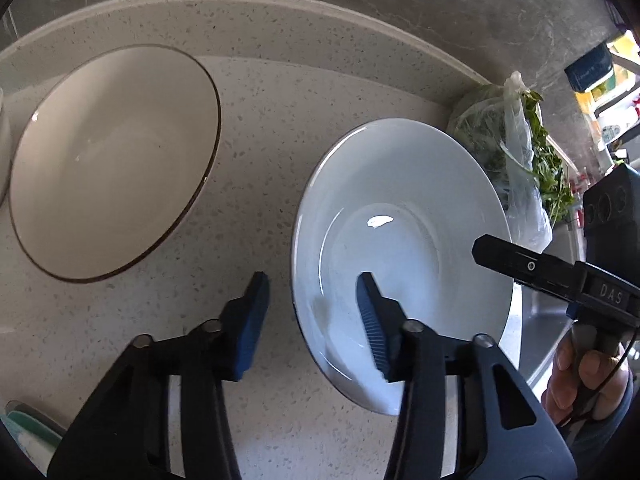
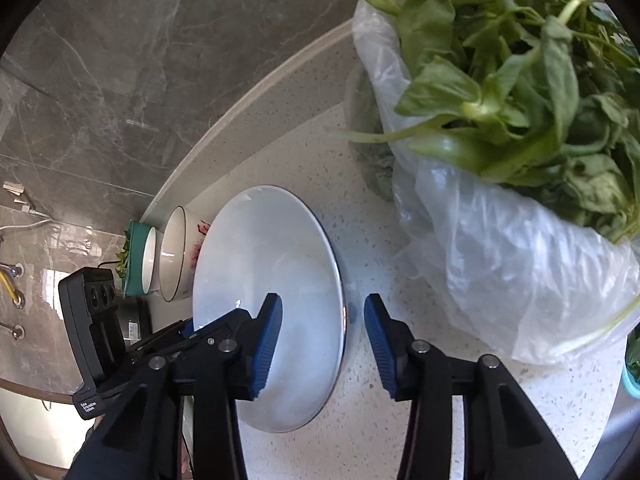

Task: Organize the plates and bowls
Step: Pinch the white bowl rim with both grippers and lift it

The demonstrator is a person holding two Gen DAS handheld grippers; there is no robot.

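On speckled countertop (image 1: 260, 140), grey marble wall (image 1: 400, 20).

- The left wrist view looks steeply down along the left claw (image 1: 312, 308) onto the speckled table (image 1: 260, 152), close above it.
- The right wrist view looks down, less steeply, along the right claw (image 2: 322, 344), facing the grey wall (image 2: 120, 80).
- Both views share the white plate (image 1: 400, 240) (image 2: 272, 280) and the bag of greens (image 1: 520, 152) (image 2: 500, 160); each also catches the other claw.

home kitchen | speckled countertop (image 1: 280, 128) | bagged greens (image 2: 520, 100) | marble wall (image 2: 100, 60)
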